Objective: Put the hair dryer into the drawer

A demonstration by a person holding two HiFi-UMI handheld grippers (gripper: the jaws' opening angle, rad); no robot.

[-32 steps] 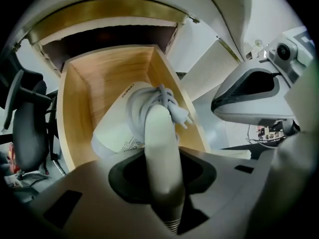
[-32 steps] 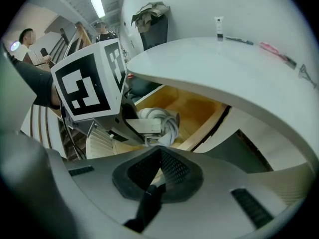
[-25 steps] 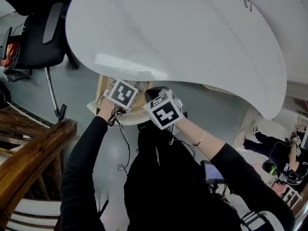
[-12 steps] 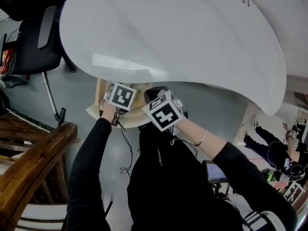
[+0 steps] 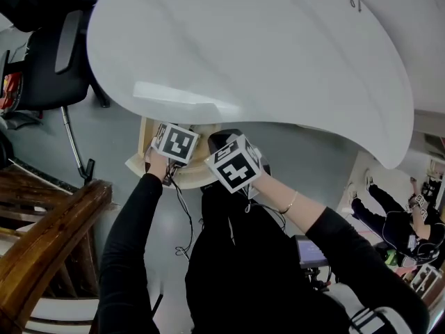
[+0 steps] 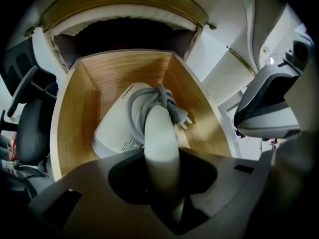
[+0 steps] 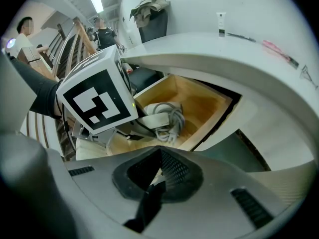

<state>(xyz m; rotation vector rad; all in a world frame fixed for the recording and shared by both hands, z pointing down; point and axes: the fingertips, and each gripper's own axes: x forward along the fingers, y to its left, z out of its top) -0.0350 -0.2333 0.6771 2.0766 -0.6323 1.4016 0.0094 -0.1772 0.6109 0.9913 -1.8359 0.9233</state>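
L tool (image 6: 162,183) grips hair dryer (image 6: 124,131) by handle inside open wood drawer (image 6: 75,118) under counter (image 5: 264,54); R tool (image 7: 149,183) clenched, empty.

Two black-sleeved arms reaching forward and down, left gripper (image 6: 162,151) pointing steeply down, jaws clamped on the handle of the hair dryer (image 6: 124,128), right gripper (image 7: 157,171) close beside it, likewise pitched down, jaws together and empty

Head view looks steeply down from above, both gripper views sit close, sharing the open drawer (image 6: 82,116)
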